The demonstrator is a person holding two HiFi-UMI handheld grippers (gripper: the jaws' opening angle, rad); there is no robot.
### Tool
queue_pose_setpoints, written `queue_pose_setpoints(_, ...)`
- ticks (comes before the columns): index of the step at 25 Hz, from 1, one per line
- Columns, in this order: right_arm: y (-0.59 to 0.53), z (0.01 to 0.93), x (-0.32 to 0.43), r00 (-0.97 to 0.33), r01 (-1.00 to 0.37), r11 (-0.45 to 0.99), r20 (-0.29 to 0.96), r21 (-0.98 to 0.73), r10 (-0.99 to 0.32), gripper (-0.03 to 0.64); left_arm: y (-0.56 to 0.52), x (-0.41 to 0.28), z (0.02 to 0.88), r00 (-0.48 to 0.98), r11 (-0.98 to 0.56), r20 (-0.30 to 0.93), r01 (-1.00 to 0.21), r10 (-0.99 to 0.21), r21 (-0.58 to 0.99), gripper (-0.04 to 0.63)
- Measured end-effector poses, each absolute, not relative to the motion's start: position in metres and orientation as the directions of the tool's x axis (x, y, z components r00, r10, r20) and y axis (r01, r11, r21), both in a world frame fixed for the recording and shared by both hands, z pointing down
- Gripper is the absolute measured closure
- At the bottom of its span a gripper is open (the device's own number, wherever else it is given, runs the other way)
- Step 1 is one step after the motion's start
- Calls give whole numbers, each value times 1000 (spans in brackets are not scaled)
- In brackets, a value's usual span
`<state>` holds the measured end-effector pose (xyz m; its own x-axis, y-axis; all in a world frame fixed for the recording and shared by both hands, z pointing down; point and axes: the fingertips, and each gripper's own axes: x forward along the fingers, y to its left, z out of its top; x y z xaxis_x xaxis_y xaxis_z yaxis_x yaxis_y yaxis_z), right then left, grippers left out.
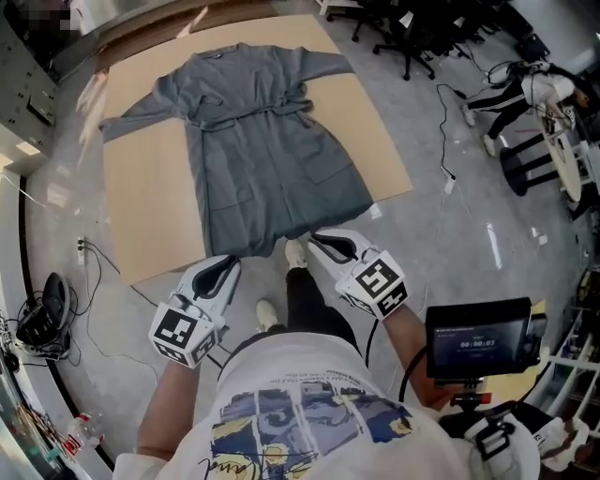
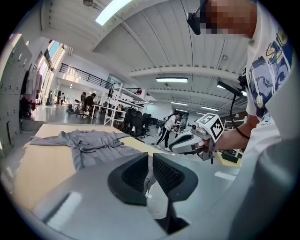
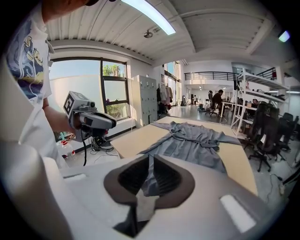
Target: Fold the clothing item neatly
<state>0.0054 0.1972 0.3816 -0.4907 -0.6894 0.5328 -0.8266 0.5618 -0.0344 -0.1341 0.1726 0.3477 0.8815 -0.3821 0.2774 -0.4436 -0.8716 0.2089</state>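
Note:
A grey robe lies spread flat, belt tied at the waist, on a tan board on the floor, with its hem toward me. My left gripper hovers just short of the board's near edge, left of the hem, shut and empty. To the right of my feet, my right gripper is over the hem's near edge, also shut with nothing in it. In the left gripper view the robe lies beyond the jaws of the left gripper. The right gripper view shows the robe ahead of the right gripper.
Office chairs stand beyond the board's far right corner. A monitor on a stand is close by my right arm. Cables and gear lie at the left wall. Another person stands farther off. My shoes touch the board's edge.

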Motion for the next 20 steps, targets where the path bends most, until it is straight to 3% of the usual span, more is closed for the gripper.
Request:
queue_pose_setpoints(10,131,385,37,-514,-818,573,506,-45,-693,597,132,-120,347,857,-849,286,-489,-427,198,557)
queue_pose_setpoints(20,19,406,141,-450,-869,492,504,-55,-738,577,58,-76,353,831,-832,324,-524,-452,183,557)
